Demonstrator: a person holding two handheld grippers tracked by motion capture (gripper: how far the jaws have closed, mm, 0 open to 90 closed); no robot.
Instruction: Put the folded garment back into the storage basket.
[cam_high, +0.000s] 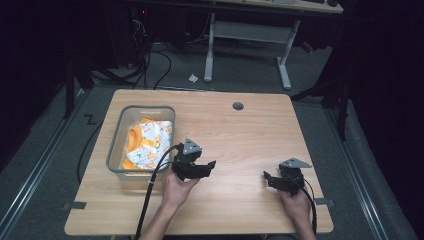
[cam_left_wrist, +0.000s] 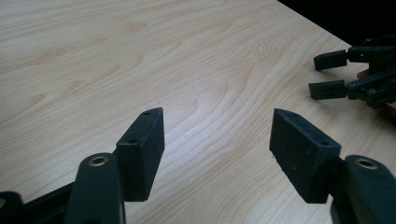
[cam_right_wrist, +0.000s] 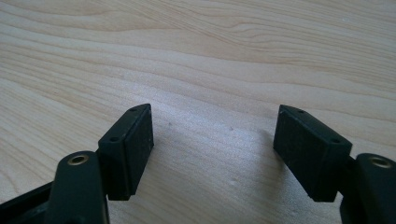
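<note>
Bin (cam_high: 116, 141) long axis front-to-back, roughly

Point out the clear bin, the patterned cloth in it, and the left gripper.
clear bin (cam_high: 114, 145), high view, on its left wall.
patterned cloth (cam_high: 150, 142), high view, on the white printed middle of the fabric.
left gripper (cam_left_wrist: 217, 140), left gripper view, midway between its two open fingertips.
</note>
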